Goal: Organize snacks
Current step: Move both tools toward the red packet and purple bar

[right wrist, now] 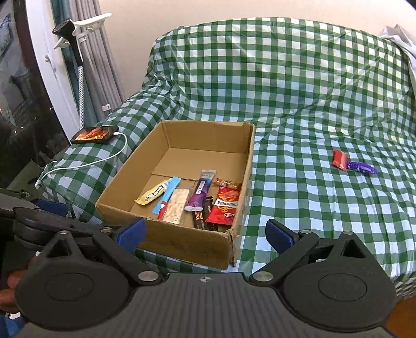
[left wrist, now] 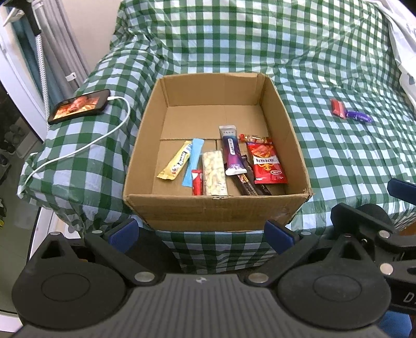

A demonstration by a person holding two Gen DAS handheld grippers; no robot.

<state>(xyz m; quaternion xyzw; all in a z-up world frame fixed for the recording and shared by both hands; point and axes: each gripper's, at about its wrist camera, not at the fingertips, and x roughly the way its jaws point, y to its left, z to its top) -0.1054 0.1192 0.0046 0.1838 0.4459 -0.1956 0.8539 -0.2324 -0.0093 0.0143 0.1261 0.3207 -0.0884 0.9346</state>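
Hiding under red pouch [left wrist: 267,162]: dark bars [left wrist: 247,186], labels unreadable.

A: What is seen apart from the work itself?

B: A sofa covered by a green-and-white checked cloth [left wrist: 325,161] fills most of both views. On its covered armrest a phone [left wrist: 79,109] is laid flat, its screen lit with an orange picture.

A: Is anything attached to the phone?

B: A white charging cable [left wrist: 85,148] is plugged into the end nearer the sofa's seat; it is draped across the armrest and down its near edge.

A: And beyond the phone?

B: Grey curtains [right wrist: 102,62] are hung against the wall past the armrest. A black-headed pole [right wrist: 75,49] and a white hook [right wrist: 91,22] are seen beside them. White fabric [right wrist: 400,39] is bunched at the sofa's far corner.
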